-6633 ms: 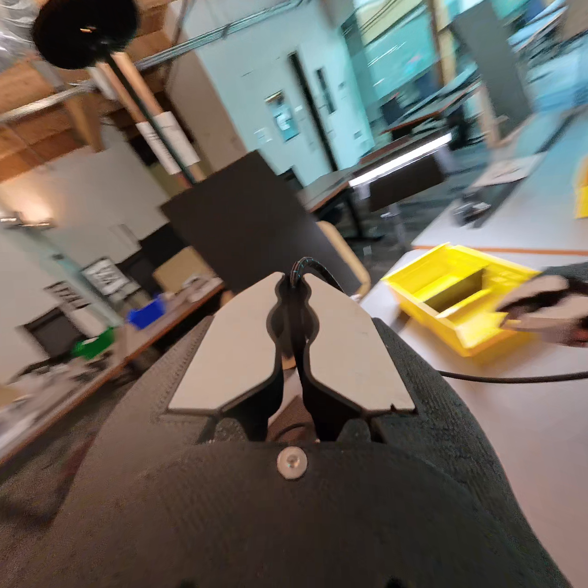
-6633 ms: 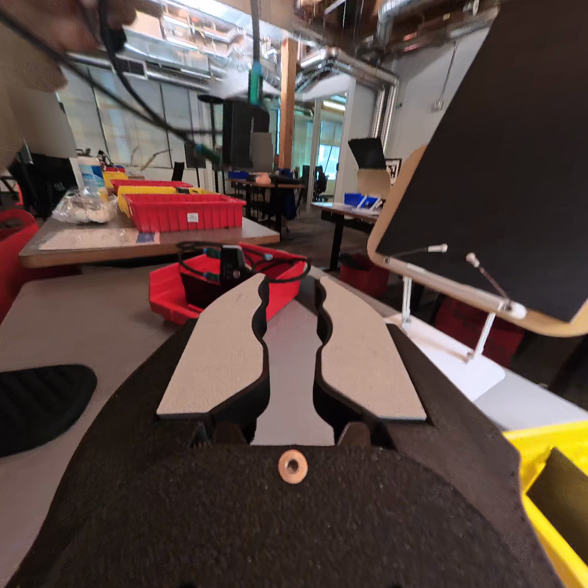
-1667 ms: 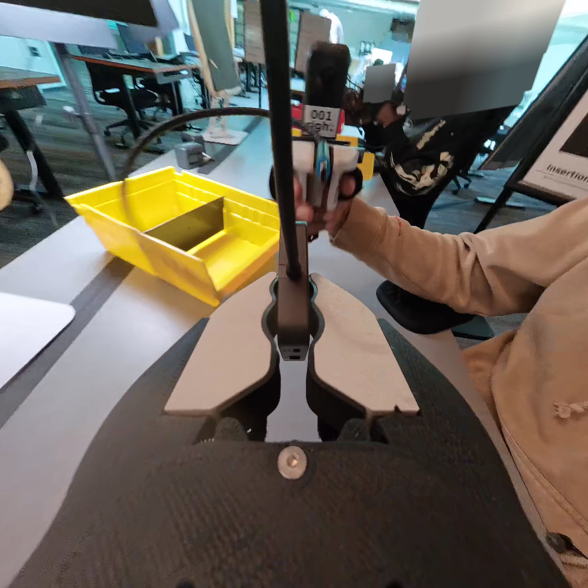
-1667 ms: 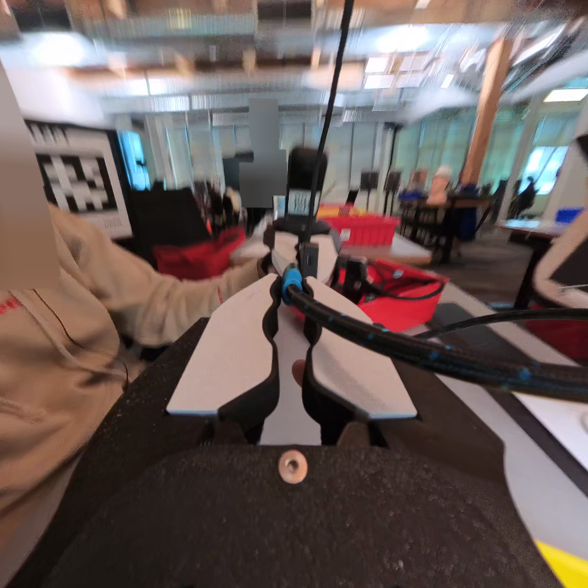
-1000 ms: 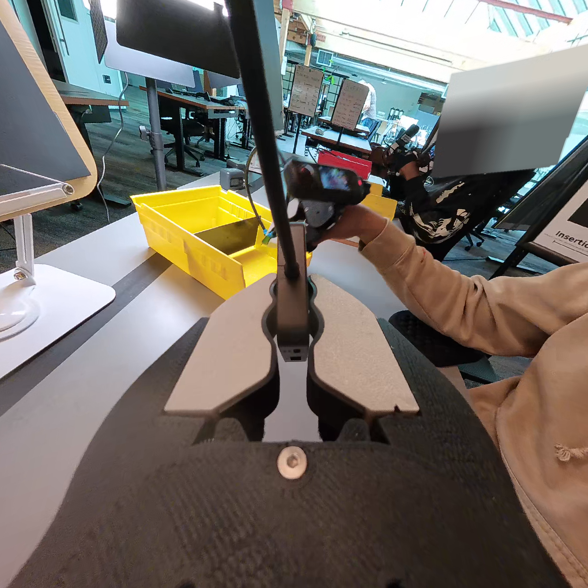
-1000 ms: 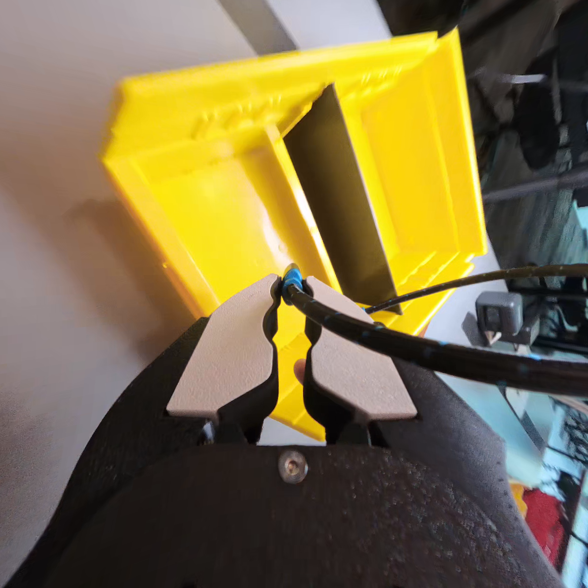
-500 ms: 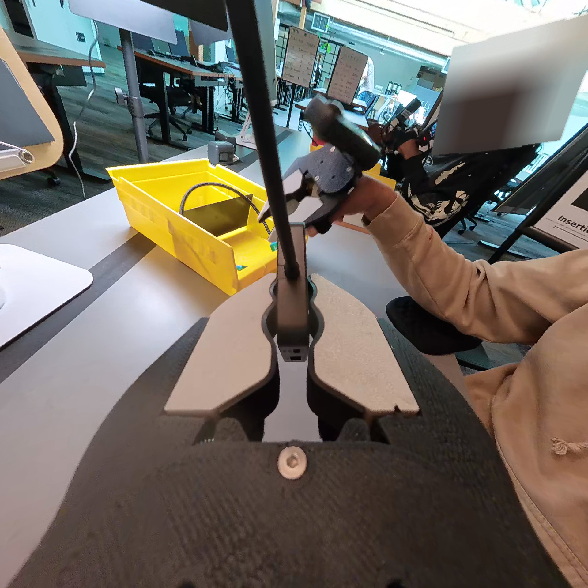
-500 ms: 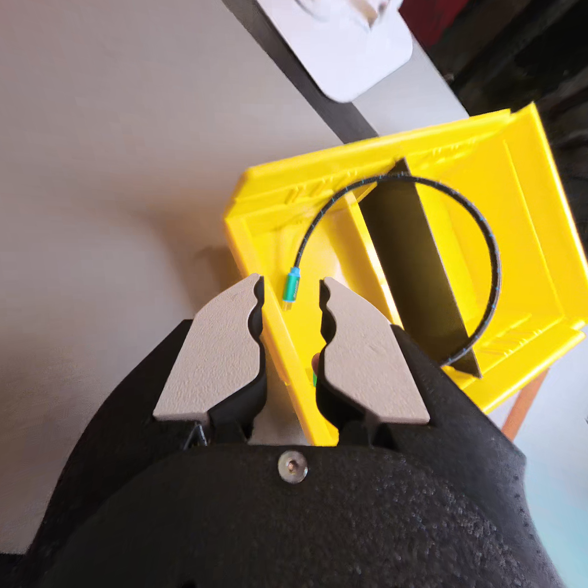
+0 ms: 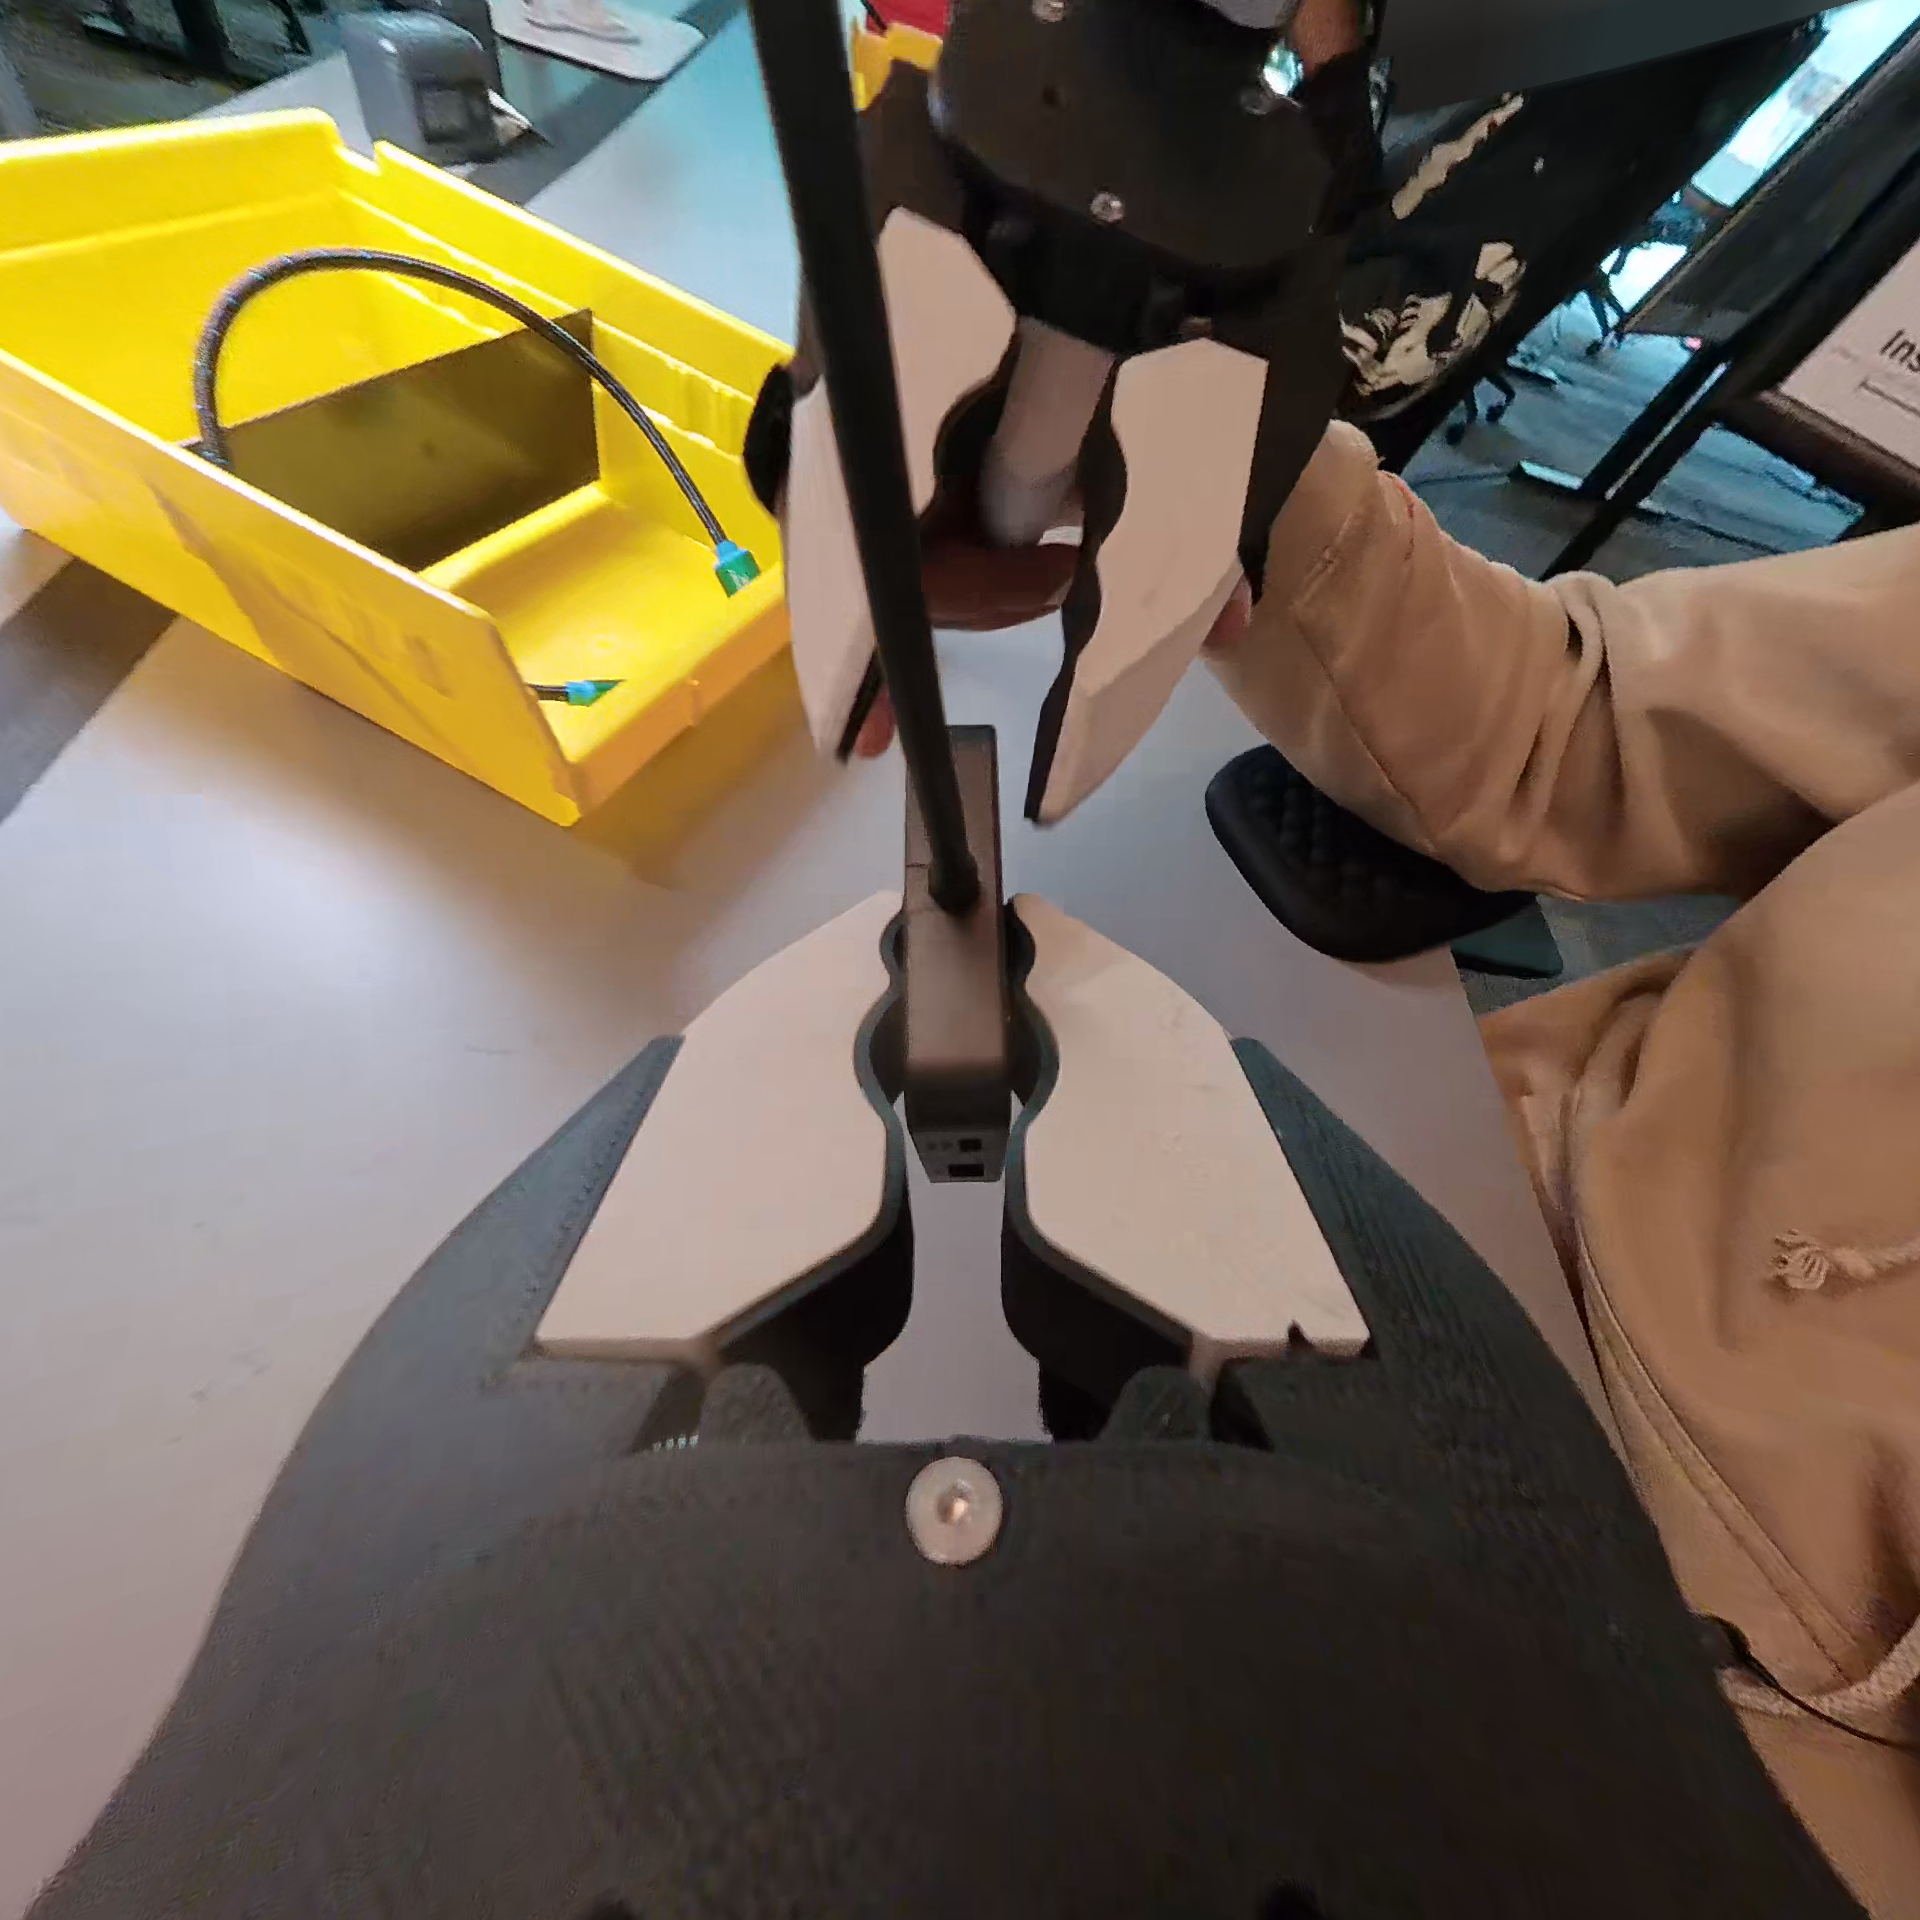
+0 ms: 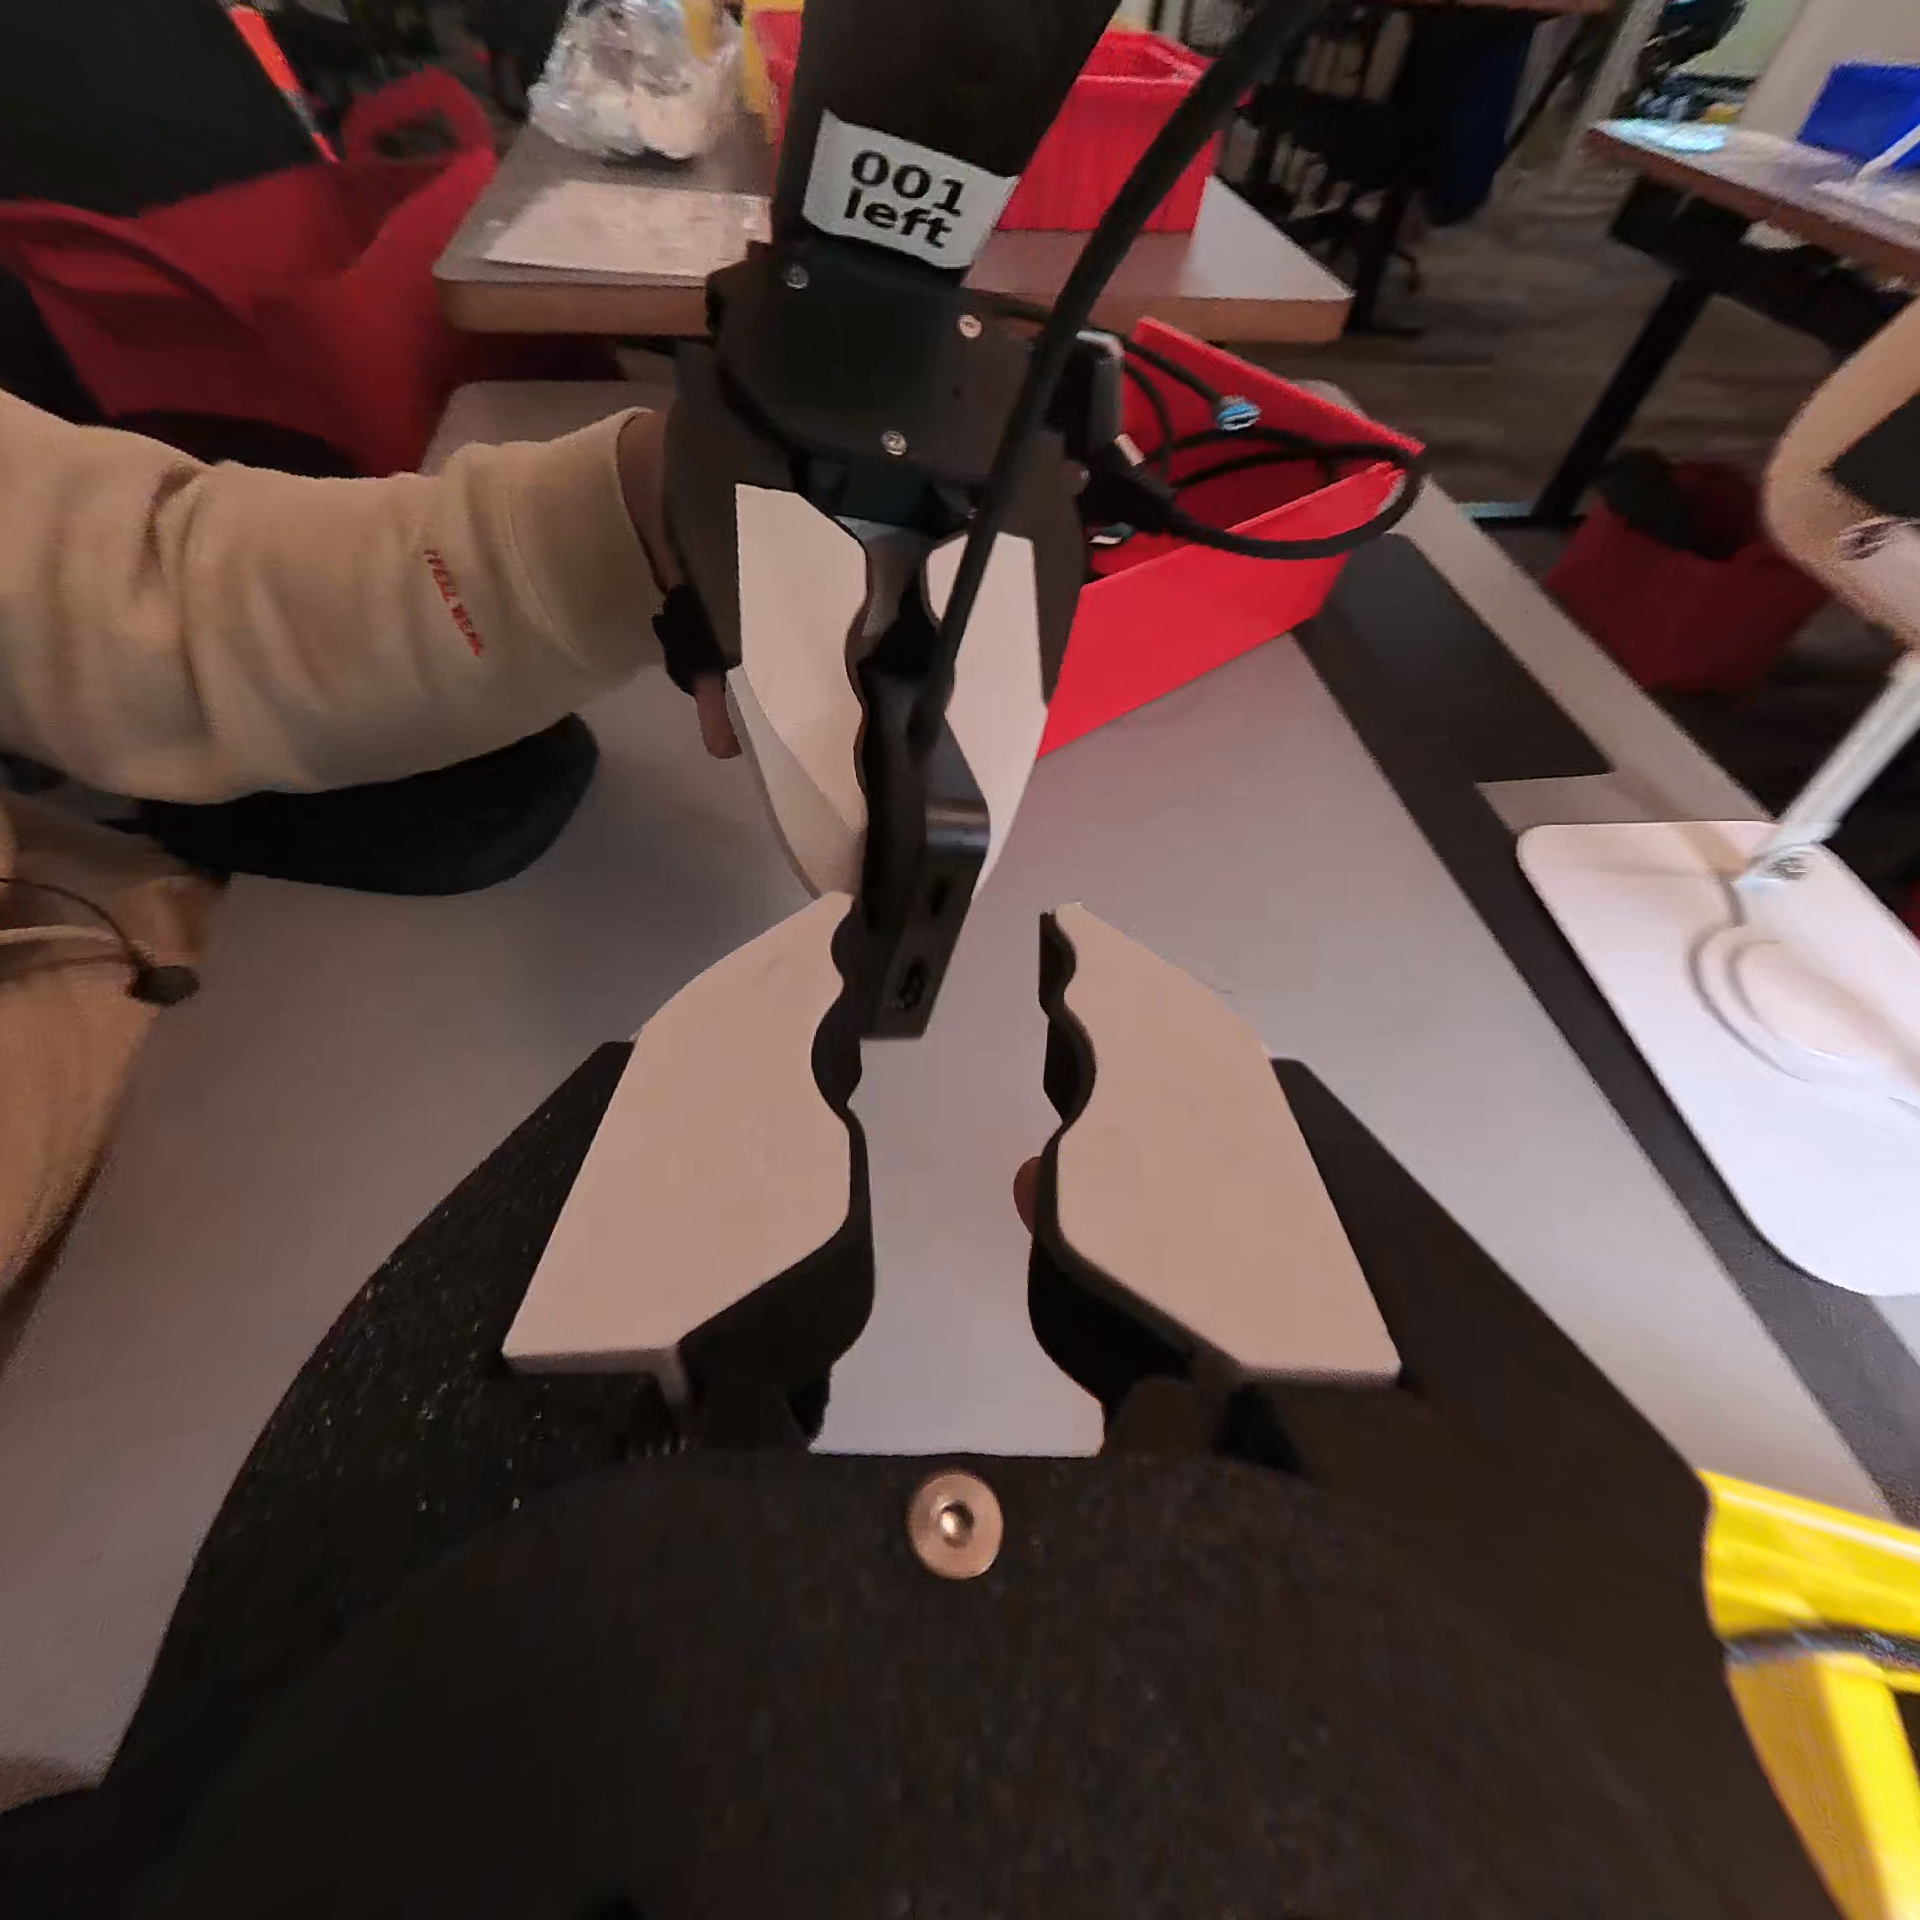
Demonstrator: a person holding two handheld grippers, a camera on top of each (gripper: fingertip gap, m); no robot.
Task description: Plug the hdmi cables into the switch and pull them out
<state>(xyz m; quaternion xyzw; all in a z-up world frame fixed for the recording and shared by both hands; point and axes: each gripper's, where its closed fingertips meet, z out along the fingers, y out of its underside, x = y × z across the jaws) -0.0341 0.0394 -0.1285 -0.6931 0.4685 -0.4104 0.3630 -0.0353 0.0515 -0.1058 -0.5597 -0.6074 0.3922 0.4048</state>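
Note:
My left gripper (image 9: 954, 914) is shut on a dark grey switch (image 9: 951, 997), held above the table with its ports facing the camera. A black cable (image 9: 842, 364) rises from the switch's top. My right gripper (image 9: 940, 774) faces it, open, its fingertips on either side of the switch's far end. In the right wrist view my right gripper (image 10: 945, 920) is open, with the switch's end (image 10: 925, 935) close to its left finger. The left gripper (image 10: 914, 821) holds it from the far side. A black braided HDMI cable (image 9: 416, 275) with green plugs lies in the yellow bin (image 9: 343, 613).
A red bin (image 10: 1195, 613) holding more cables stands behind the left gripper. A white stand base (image 10: 1714, 987) is at the right. A black pad (image 9: 1351, 883) lies by the person's beige sleeve (image 9: 1558, 727). A grey device (image 9: 416, 73) sits beyond the yellow bin. The grippers are tip to tip, or close to it.
My right gripper opened and let the braided cable drop into the yellow bin. It then swung from above the bin to face the left gripper. The left gripper still grips the switch.

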